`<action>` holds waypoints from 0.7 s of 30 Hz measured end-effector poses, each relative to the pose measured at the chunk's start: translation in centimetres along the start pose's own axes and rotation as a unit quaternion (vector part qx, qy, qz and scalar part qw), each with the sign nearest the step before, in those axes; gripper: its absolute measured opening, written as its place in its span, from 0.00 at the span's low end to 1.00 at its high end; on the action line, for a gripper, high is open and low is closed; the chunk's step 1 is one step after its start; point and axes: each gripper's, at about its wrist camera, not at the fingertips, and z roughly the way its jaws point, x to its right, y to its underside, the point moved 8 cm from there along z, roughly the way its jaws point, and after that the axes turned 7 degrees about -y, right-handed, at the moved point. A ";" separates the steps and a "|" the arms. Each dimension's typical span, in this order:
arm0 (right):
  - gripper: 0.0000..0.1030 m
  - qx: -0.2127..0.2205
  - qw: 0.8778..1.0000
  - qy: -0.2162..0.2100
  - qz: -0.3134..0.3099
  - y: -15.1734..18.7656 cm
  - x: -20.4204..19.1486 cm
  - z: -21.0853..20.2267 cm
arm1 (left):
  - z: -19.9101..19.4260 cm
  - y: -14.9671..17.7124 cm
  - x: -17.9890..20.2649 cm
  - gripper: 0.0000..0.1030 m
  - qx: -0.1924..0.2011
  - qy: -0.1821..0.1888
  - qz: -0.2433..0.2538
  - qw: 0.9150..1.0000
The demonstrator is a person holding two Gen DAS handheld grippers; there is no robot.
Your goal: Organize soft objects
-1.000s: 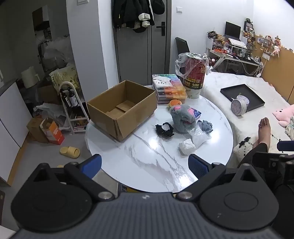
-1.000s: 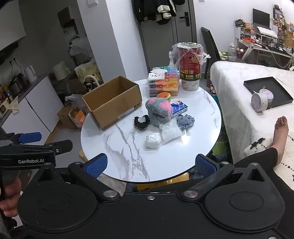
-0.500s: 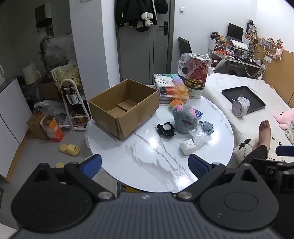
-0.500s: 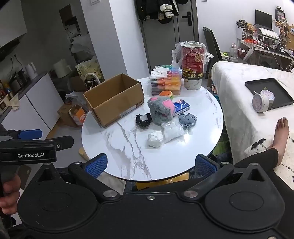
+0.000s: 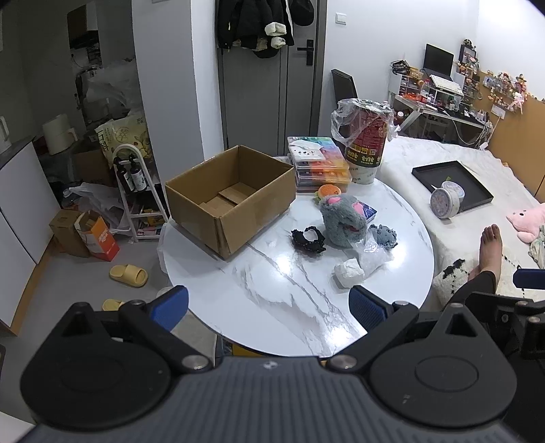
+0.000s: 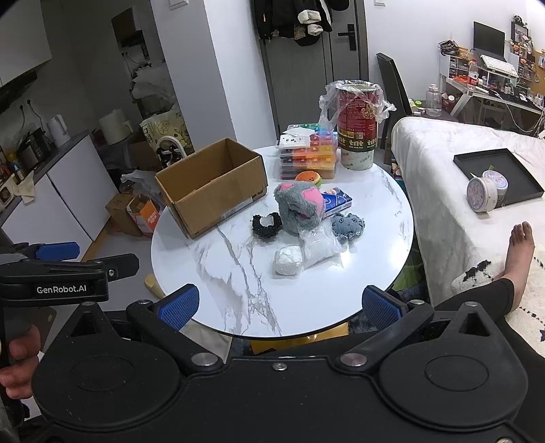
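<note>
Left wrist view, left gripper (image 5: pixel 269 306) fingers spread wide and empty above the near counter (image 5: pixel 272 293) edge, right gripper (image 6: pixel 277 305) likewise wide and empty, grey plush (image 6: pixel 299 206), black scrunchie (image 6: pixel 266 225), white bundle (image 6: pixel 288 260) clustered right of open cardboard box (image 6: pixel 211 185).

Round marble-topped desk (image 5: pixel 293 306) carried a stack of coloured plastic cases (image 5: pixel 320 163) at its far edge, with a red tnt canister (image 5: pixel 366 143) in loose plastic film just beside them. A blue packet (image 6: pixel 335 201) lay near the middle. On the bed (image 6: pixel 442 177), a black tray (image 5: pixel 453 185) held a round tin (image 5: pixel 444 202). Yellow slippers (image 5: pixel 128 274) lay on the floor; dark coats (image 5: pixel 255 24) hung on the door.
</note>
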 end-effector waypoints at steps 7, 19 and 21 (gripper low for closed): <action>1.00 0.004 1.000 -0.001 -0.003 0.0 -0.2 -0.1 | 0.1 -0.1 -0.1 0.97 0.000 0.001 0.001 1.000; 1.00 0.006 1.000 0.000 -0.005 -0.1 -0.3 -0.1 | -0.1 -0.2 -0.1 0.97 0.001 0.003 0.001 1.000; 1.00 0.007 1.000 -0.002 -0.006 -0.1 -0.4 -0.2 | -0.2 -0.4 -0.1 0.97 0.002 0.004 0.002 1.000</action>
